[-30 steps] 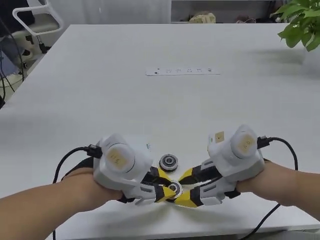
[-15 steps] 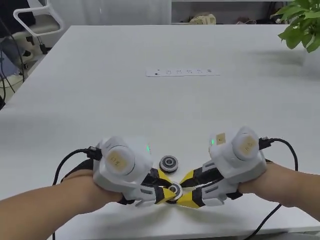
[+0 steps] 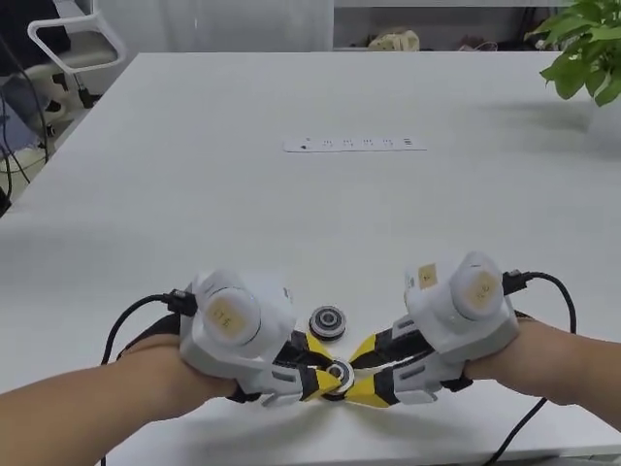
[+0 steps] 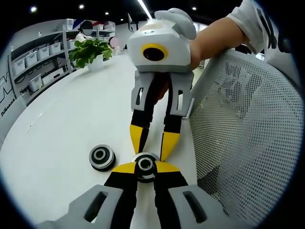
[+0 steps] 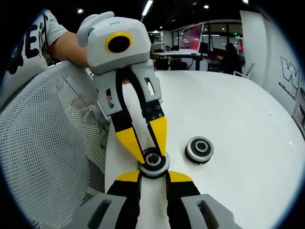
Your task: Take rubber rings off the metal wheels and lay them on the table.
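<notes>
Head view. At near edge of counter (image 3: pixel 291 214): left tool (image 3: pixel 318 367) and right tool (image 3: pixel 361 369) tip to tip, each in a hand. Btw. the tips, pinched from both sides: held wheel (image 3: pixel 338 371), small, metal; on the counter or just over it, can't tell. Both tools clenched on it, yellow tips against its rim. Just beyond the tips, apart from both tools: loose wheel (image 3: pixel 327 321), flat on counter. Far beyond the tools, mid-counter: white power strip (image 3: pixel 354 144). Far beyond right tool, at counter's corner: plant (image 3: pixel 582 49).

Left gripper view. Left tool (image 4: pixel 145 168) closed in on held wheel (image 4: pixel 145 163), one yellow tip at each side, touching. On opp. side of same wheel: right tool (image 4: pixel 152 143), reaching in from top of view, tips at wheel's far edge, narrow gap btw. its jaws. Beside left tool's tips, not touching: loose wheel (image 4: pixel 102 157), flat on counter (image 4: pixel 71 109), dark rubber ring (image 4: pixel 100 168) round its outside, still on. Close along other side of both tools: mesh chair back (image 4: pixel 238 129). Far past the tools: plant (image 4: pixel 90 50).

Right gripper view. Right tool (image 5: pixel 153 176) gripping held wheel (image 5: pixel 153 162), yellow tips touching its lower sides. Left tool (image 5: pixel 150 145) in from top, tips pressed to wheel's far edge, also gripping. Dark band round held wheel, still in place. Just beside the tips, apart: loose wheel (image 5: pixel 199 149) on counter (image 5: pixel 238 109). Mesh chair back (image 5: pixel 43 138) close on other side of tools. Monitor (image 5: pixel 190 36) far behind left tool.
</notes>
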Action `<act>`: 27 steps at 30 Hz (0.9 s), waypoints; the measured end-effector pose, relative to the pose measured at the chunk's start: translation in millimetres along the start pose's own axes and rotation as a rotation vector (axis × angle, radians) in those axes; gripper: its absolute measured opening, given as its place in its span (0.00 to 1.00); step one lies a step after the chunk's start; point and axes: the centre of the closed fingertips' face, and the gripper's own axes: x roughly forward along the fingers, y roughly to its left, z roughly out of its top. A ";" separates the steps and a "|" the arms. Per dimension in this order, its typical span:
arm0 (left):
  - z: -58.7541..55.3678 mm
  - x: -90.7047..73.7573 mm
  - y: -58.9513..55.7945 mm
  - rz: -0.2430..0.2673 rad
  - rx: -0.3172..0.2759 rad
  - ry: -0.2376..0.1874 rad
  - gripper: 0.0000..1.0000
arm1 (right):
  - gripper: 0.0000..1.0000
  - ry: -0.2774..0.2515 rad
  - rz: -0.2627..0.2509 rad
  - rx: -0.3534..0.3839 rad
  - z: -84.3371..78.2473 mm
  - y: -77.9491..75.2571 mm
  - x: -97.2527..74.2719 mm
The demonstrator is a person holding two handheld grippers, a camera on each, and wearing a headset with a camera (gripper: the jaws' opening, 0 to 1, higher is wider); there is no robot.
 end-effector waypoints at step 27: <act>0.2 -0.2 -0.5 0.001 -0.003 -0.002 0.08 | 0.00 0.034 0.005 -0.027 -7.2 -0.8 -5.6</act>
